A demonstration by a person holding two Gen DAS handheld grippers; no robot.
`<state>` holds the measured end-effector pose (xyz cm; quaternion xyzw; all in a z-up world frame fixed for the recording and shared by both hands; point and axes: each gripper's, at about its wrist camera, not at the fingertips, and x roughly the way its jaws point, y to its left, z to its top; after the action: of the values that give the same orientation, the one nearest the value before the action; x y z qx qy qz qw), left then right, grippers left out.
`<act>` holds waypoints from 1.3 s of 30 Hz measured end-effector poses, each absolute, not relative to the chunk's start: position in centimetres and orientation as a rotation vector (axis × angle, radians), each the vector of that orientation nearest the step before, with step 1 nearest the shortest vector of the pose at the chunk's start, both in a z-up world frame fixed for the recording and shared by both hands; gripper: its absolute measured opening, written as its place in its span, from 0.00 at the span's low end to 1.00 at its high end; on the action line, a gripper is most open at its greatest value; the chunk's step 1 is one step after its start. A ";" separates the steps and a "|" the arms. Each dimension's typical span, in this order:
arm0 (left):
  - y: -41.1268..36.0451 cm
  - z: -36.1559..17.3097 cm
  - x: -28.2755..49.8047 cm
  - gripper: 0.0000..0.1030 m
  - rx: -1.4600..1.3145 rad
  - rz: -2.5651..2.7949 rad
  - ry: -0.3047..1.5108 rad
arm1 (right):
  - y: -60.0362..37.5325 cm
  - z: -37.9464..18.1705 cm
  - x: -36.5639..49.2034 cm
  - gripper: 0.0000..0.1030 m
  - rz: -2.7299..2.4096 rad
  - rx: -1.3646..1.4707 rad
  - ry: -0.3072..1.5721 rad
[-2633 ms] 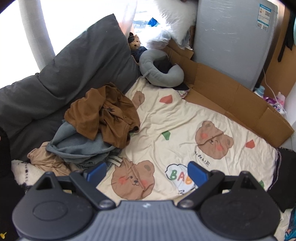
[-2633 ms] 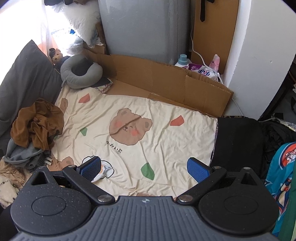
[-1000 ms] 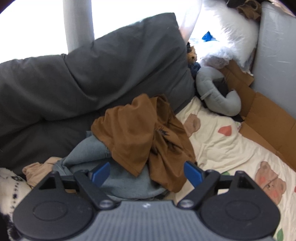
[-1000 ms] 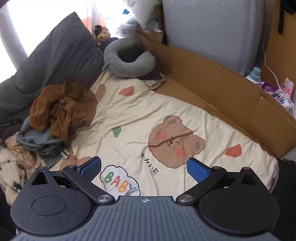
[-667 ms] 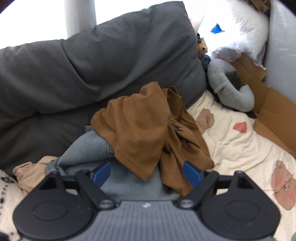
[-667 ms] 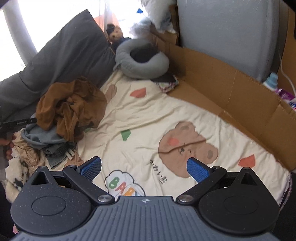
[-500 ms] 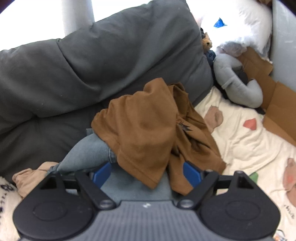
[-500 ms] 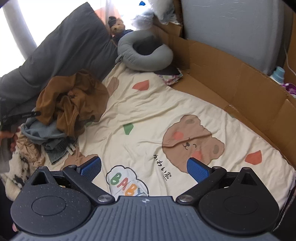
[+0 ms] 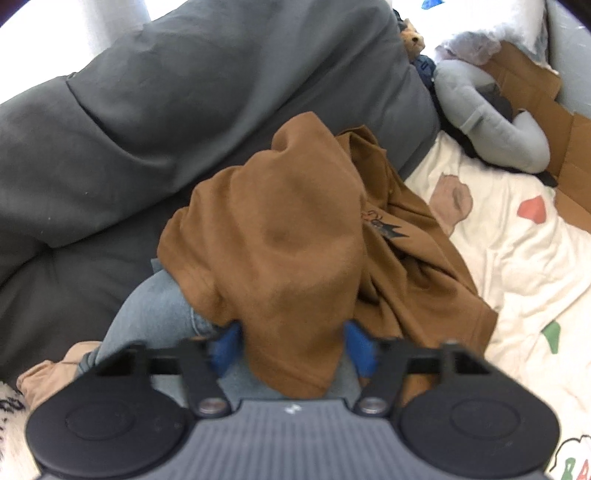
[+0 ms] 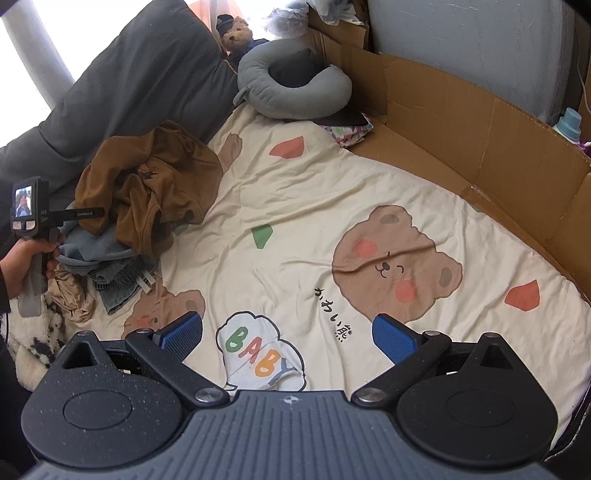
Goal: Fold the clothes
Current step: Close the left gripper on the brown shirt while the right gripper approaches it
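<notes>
A crumpled brown garment (image 9: 288,236) tops a heap of clothes at the left side of the cream bear-print blanket (image 10: 295,206). Under it lie a blue-grey garment (image 9: 159,310) and a tan one (image 9: 44,373). My left gripper (image 9: 291,349) is down on the heap, its jaws closing, and a fold of the brown garment fills the gap and touches both blue pads. In the right wrist view the brown garment (image 10: 147,184) has the left gripper (image 10: 98,214) reaching into it from the left, held by a hand (image 10: 18,266). My right gripper (image 10: 288,334) hangs open over the blanket, with nothing between its fingers.
A big dark grey pillow (image 9: 184,92) backs the heap. A grey neck pillow (image 10: 291,88) and a teddy bear (image 10: 236,33) lie at the blanket's far end. A cardboard wall (image 10: 461,110) runs along the right side. White fluffy fabric (image 10: 33,343) lies at the near left.
The left gripper has come down and forward onto the heap, and its jaws have narrowed around a fold of the brown garment. The right gripper has sunk slightly over the blanket, still open.
</notes>
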<state>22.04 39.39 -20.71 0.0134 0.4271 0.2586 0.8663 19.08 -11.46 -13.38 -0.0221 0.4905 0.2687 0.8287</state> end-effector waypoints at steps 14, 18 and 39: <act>39.8 -12.3 18.5 0.01 -0.031 0.539 0.712 | -11.4 -13.4 18.5 0.97 0.611 -0.045 1.045; 39.9 -9.7 17.0 0.01 -0.069 0.528 0.686 | -11.4 -13.3 18.3 0.97 0.619 -0.037 1.047; 34.4 -3.7 10.9 0.01 -0.139 0.379 0.643 | -9.6 -12.9 17.8 0.97 0.686 -0.060 1.045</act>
<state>10.91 34.41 -3.68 -0.0680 0.3136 0.1851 0.9288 17.81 -9.62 -12.88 -0.0280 0.4893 0.3209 0.8105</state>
